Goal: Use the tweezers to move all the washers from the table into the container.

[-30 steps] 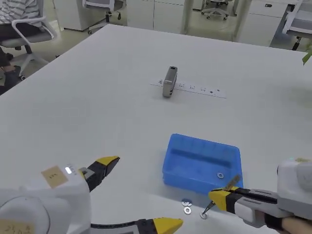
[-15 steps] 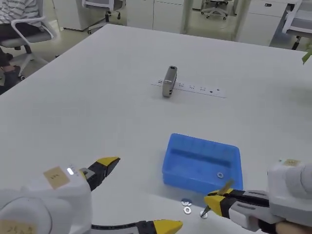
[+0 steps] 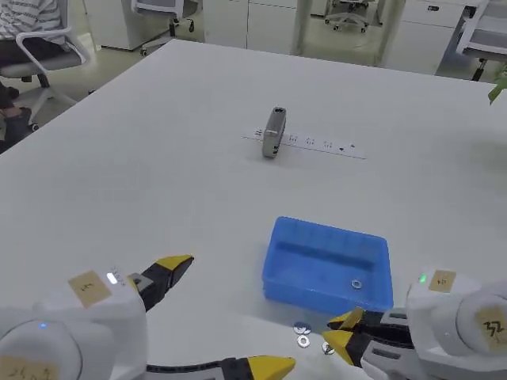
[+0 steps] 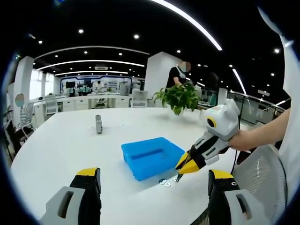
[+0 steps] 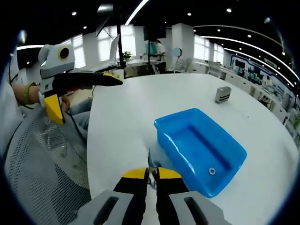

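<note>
Right claw (image 5: 152, 174) clamped on tweezers (image 5: 150, 159), tips near washers (image 3: 303, 341) on table (image 3: 158, 174) just beside blue container (image 3: 333, 229); one washer (image 3: 356, 283) inside. Left claw (image 4: 153, 174): jaws wide apart, empty.

The left tongs (image 3: 242, 311) and right tongs (image 3: 331, 333) had rounded white, tan-labelled housings and black jaws tipped yellow; a green light glowed on the right.

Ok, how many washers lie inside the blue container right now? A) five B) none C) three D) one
D: a single washer lies on the floor of the blue container, toward its near right corner in the head view.
</note>
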